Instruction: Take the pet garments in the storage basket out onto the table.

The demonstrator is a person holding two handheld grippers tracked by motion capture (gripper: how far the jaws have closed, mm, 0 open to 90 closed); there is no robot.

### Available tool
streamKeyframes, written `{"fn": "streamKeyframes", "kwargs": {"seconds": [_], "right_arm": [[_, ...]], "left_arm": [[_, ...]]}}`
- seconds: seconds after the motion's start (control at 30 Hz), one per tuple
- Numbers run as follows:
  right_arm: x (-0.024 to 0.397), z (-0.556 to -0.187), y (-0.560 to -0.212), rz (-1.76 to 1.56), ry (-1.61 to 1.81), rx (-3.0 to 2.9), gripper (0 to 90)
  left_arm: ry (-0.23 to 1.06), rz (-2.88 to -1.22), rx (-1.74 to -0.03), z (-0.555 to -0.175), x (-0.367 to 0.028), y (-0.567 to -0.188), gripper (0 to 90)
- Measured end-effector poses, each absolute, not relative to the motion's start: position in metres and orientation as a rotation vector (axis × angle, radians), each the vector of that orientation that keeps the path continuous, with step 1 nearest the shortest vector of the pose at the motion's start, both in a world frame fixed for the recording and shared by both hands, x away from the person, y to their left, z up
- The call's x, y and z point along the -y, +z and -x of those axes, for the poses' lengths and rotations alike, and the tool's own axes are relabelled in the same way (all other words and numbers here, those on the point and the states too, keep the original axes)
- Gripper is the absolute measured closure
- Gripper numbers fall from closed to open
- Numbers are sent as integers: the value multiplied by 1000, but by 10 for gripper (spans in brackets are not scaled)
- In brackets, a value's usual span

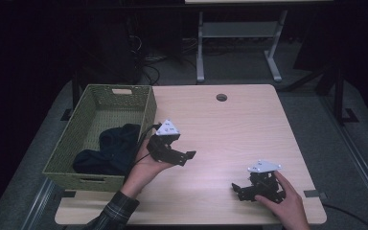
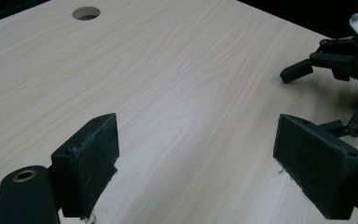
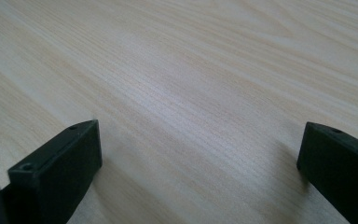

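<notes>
My left gripper is held in a hand just right of the basket, a little above the table, pointing right. In the left gripper view its jaws stand wide open with only bare wood between them. My right gripper rests low near the table's front right, pointing left, with a hand on it. Its jaws are also wide open over bare tabletop. The right gripper also appears at the top right of the left gripper view.
A green woven basket stands on the table's left side with a dark cloth bunched inside. The light wooden table has a round cable hole near its far edge. A white desk frame stands beyond.
</notes>
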State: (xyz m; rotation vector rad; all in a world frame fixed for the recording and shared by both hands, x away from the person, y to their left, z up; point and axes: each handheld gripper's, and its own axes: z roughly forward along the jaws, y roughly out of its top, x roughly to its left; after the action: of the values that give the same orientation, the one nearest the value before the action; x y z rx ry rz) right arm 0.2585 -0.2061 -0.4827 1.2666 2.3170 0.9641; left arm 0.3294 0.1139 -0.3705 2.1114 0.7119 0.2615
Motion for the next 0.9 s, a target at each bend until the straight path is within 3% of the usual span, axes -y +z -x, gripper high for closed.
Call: {"fn": "streamKeyframes", "kwargs": {"seconds": [0.47,0.9], "right_arm": [[206,-258,-483,-1267,965,-2316,0],[206,-259,-483,-1267,965,-2316,0]], "left_arm": [[264,-2088,-717,-337,-114,-356,139],[292,-2061,-734,-340,-139,-346,139]]}}
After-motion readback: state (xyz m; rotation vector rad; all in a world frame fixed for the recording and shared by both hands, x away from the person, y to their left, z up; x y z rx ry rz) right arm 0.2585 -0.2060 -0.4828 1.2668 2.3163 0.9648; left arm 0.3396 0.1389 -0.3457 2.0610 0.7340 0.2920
